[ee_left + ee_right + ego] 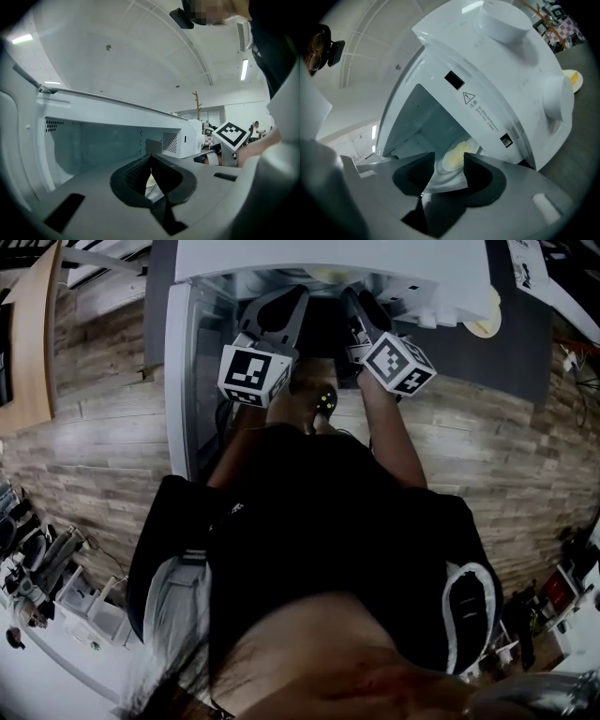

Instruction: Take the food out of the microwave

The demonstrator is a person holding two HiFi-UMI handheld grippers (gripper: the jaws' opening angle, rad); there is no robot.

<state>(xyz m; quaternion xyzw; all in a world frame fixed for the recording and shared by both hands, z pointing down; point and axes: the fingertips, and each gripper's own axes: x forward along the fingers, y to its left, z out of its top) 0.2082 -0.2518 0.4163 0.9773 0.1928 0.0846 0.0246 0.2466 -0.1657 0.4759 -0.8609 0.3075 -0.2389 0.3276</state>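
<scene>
Pointing at the open microwave [328,259], both grippers sit side by side at its mouth, the person's forearms behind them. Left gripper [150,161] has its jaws together at the tips; a pale sliver of the plate [151,187] shows in the small gap just below the tips, and it cannot be told whether the rim is pinched there. The pale cavity wall [93,140] lies ahead and to that gripper's left, and the right gripper's marker cube [232,133] is off to its right. Right gripper [449,161] has its jaws wide apart, nothing pressed between the pads. Straight ahead of it, framed in the gap between the jaws, the white plate [445,176] carries the yellow food [457,152], sitting on the microwave floor inside the cavity. The microwave door [183,381] stands swung open to the left of the left gripper. A second plate [574,79] with something yellow lies on the dark counter well to the right of the right gripper, beyond the microwave body.
</scene>
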